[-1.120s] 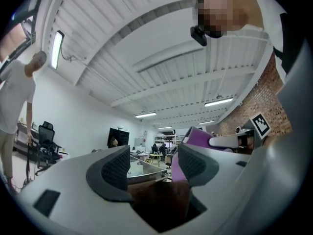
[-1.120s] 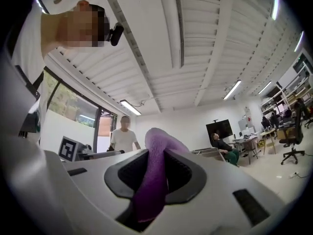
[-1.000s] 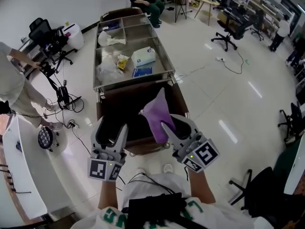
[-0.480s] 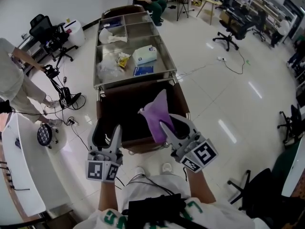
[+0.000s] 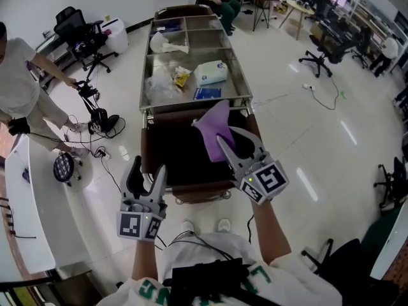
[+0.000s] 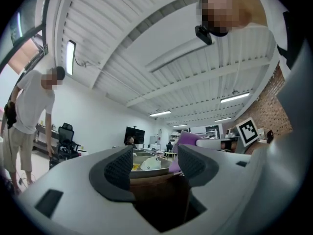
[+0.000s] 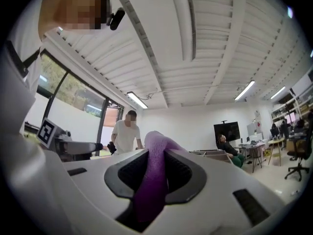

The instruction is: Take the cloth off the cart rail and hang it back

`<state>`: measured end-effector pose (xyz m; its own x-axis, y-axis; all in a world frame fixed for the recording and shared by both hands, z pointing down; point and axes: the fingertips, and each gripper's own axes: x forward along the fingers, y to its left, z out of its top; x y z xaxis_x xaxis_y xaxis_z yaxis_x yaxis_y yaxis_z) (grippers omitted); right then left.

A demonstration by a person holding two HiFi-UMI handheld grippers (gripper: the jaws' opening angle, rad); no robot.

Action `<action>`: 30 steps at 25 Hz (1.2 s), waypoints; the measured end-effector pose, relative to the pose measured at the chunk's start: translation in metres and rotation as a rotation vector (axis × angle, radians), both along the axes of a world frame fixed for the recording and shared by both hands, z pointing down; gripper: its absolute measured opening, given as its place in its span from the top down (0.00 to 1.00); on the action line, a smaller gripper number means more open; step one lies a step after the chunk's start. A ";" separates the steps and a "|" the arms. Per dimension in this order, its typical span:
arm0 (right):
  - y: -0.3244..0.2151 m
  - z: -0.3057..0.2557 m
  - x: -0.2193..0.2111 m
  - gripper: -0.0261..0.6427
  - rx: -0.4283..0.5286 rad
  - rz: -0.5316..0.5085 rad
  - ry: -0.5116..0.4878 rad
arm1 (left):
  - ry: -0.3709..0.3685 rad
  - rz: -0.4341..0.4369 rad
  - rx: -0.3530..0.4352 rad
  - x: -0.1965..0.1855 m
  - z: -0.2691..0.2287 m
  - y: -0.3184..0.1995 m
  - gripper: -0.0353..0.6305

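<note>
A purple cloth (image 5: 215, 127) hangs over the dark brown bin (image 5: 167, 171) at the near end of the cart, its top corner close to the steel tray's edge. My right gripper (image 5: 233, 140) is shut on it; in the right gripper view the cloth (image 7: 152, 180) fills the gap between the right gripper's (image 7: 155, 166) pads. My left gripper (image 5: 148, 172) stands open and empty by the bin's near left corner. In the left gripper view the left gripper's (image 6: 155, 163) jaws frame the bin's rim, with the cloth (image 6: 185, 139) behind them.
Steel trays (image 5: 239, 95) beyond the bin hold a white packet (image 5: 211, 73), a blue packet (image 5: 206, 93) and plastic bags (image 5: 158, 89). A person (image 5: 25, 91) stands at the left by a tripod and floor cables (image 5: 95, 116). Office chairs (image 5: 319, 59) stand at the far right.
My right gripper has moved forward over the bin with the cloth still in it. The left gripper has hardly moved.
</note>
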<state>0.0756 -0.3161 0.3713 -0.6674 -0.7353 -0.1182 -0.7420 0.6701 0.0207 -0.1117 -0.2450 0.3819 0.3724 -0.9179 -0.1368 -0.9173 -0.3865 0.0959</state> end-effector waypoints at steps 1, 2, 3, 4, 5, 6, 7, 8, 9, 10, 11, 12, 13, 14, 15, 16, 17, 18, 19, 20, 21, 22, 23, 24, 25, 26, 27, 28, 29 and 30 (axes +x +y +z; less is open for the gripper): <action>-0.014 -0.001 -0.003 0.79 0.023 0.000 0.034 | -0.005 -0.012 -0.001 -0.005 0.004 -0.001 0.51; -0.029 -0.001 -0.007 0.79 0.048 -0.003 0.075 | -0.008 -0.023 0.004 -0.011 0.007 -0.002 0.51; -0.044 0.000 -0.012 0.79 0.073 -0.009 0.120 | -0.010 -0.031 0.010 -0.015 0.008 -0.002 0.51; -0.060 0.004 -0.018 0.79 0.093 -0.013 0.166 | -0.010 -0.037 0.014 -0.018 0.008 -0.003 0.51; -0.076 0.008 -0.023 0.79 0.104 -0.013 0.204 | -0.010 -0.042 0.017 -0.020 0.007 -0.004 0.51; -0.091 0.012 -0.027 0.79 0.106 -0.009 0.229 | -0.011 -0.046 0.020 -0.022 0.006 -0.004 0.51; -0.105 0.017 -0.031 0.79 0.100 -0.005 0.244 | -0.011 -0.051 0.024 -0.024 0.005 -0.005 0.51; -0.118 0.024 -0.035 0.79 0.082 -0.004 0.261 | -0.010 -0.058 0.028 -0.026 0.004 -0.005 0.52; -0.129 0.034 -0.040 0.79 0.051 -0.009 0.283 | -0.008 -0.064 0.030 -0.028 0.004 -0.005 0.52; -0.140 0.046 -0.046 0.79 0.010 -0.018 0.308 | -0.006 -0.070 0.028 -0.030 0.004 -0.006 0.52; -0.149 0.060 -0.051 0.79 -0.037 -0.026 0.330 | -0.004 -0.075 0.023 -0.032 0.004 -0.006 0.52; -0.159 0.075 -0.055 0.78 -0.087 -0.026 0.346 | -0.003 -0.078 0.018 -0.033 0.005 -0.008 0.52; -0.167 0.091 -0.056 0.76 -0.136 -0.019 0.356 | -0.001 -0.079 0.016 -0.034 0.005 -0.009 0.52; -0.174 0.104 -0.057 0.75 -0.183 -0.009 0.364 | 0.000 -0.080 0.017 -0.035 0.005 -0.011 0.52; -0.179 0.116 -0.057 0.71 -0.222 0.001 0.370 | 0.001 -0.080 0.020 -0.035 0.004 -0.012 0.52; -0.182 0.124 -0.057 0.64 -0.249 0.008 0.376 | 0.002 -0.079 0.021 -0.035 0.004 -0.014 0.52; -0.184 0.130 -0.057 0.61 -0.264 0.014 0.380 | 0.002 -0.077 0.022 -0.034 0.005 -0.015 0.52; -0.184 0.133 -0.056 0.61 -0.268 0.019 0.384 | 0.001 -0.074 0.021 -0.033 0.006 -0.016 0.53; -0.185 0.135 -0.056 0.57 -0.268 0.024 0.389 | 0.001 -0.071 0.020 -0.032 0.008 -0.018 0.53; -0.184 0.136 -0.055 0.46 -0.265 0.030 0.396 | 0.001 -0.068 0.018 -0.032 0.009 -0.018 0.53; -0.183 0.135 -0.055 0.37 -0.257 0.042 0.404 | 0.000 -0.066 0.015 -0.032 0.011 -0.019 0.53; -0.181 0.131 -0.054 0.36 -0.246 0.057 0.407 | -0.001 -0.065 0.012 -0.032 0.012 -0.019 0.53; -0.180 0.127 -0.053 0.36 -0.233 0.070 0.404 | -0.001 -0.064 0.010 -0.032 0.012 -0.020 0.53; -0.179 0.124 -0.052 0.36 -0.224 0.077 0.397 | -0.001 -0.063 0.010 -0.032 0.012 -0.021 0.53; -0.177 0.123 -0.051 0.36 -0.224 0.077 0.387 | 0.000 -0.063 0.012 -0.033 0.012 -0.021 0.53; -0.175 0.123 -0.052 0.36 -0.233 0.070 0.377 | 0.001 -0.062 0.015 -0.033 0.011 -0.022 0.53; -0.173 0.126 -0.051 0.36 -0.247 0.061 0.374 | 0.002 -0.062 0.017 -0.033 0.011 -0.022 0.53; -0.172 0.132 -0.051 0.36 -0.263 0.053 0.378 | 0.003 -0.061 0.017 -0.032 0.011 -0.022 0.53; -0.171 0.137 -0.051 0.36 -0.277 0.047 0.385 | 0.003 -0.059 0.016 -0.031 0.011 -0.021 0.53; -0.169 0.142 -0.051 0.36 -0.284 0.044 0.394 | 0.003 -0.057 0.015 -0.030 0.011 -0.021 0.53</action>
